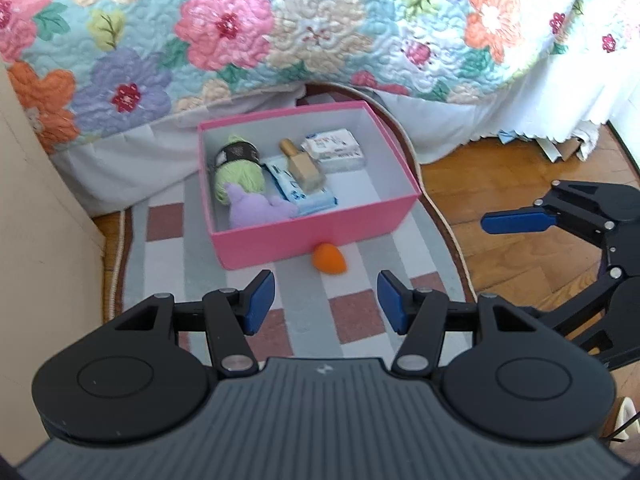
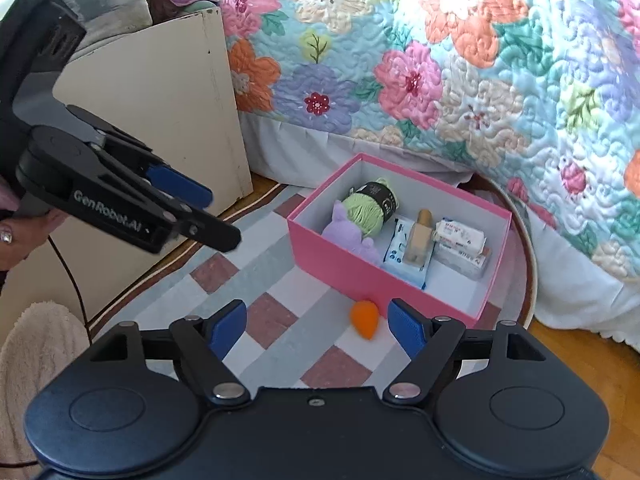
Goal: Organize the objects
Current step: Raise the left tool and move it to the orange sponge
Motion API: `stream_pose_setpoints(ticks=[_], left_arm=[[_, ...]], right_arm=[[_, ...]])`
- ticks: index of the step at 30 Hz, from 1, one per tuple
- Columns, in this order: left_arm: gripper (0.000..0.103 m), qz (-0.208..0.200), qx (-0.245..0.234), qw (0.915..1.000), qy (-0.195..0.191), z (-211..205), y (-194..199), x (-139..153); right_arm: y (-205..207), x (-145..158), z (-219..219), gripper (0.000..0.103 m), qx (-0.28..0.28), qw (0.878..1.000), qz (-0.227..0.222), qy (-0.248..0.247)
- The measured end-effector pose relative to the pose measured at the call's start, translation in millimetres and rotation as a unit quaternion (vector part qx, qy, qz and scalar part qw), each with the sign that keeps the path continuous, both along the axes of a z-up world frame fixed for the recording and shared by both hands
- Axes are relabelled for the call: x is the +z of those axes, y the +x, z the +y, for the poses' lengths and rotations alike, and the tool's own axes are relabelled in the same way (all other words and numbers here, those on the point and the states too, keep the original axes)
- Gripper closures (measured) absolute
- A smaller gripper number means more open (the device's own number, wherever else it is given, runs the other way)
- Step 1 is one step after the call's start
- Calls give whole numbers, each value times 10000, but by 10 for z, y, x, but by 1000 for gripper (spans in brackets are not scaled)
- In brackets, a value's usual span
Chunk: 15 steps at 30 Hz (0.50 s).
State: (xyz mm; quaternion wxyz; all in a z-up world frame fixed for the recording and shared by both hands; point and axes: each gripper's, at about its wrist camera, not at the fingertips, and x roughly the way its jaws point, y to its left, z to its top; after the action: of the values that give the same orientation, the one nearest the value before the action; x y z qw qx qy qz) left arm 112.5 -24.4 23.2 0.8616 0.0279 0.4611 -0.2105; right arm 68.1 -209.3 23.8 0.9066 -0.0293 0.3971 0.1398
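- The pink box [image 1: 320, 224] sits on the checked rug [image 1: 356, 312] by the bed and already holds yarn [image 1: 236, 174], a purple plush [image 1: 256, 208], a bottle [image 1: 304, 168] and packets.
- One orange sponge [image 2: 364, 318] lies outside, touching the box's front wall; I judge it the last piece to go in.
- My left gripper [image 1: 326, 302] and right gripper [image 2: 316, 326] both hover with jaws apart, holding nothing.

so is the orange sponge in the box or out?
Out. The orange sponge lies on the rug against the pink box front wall.
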Motion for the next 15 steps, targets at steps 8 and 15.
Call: stream_pose_setpoints(ticks=[8, 15], left_arm=[[37, 152, -18, 9998, -121, -77, 114, -435], [35, 428, 109, 9990, 88, -154, 461, -943]], right_arm=[[-27, -438, 7, 19, -140, 9998, -48, -125], [152, -911, 54, 19, -22, 9986, 39, -520]])
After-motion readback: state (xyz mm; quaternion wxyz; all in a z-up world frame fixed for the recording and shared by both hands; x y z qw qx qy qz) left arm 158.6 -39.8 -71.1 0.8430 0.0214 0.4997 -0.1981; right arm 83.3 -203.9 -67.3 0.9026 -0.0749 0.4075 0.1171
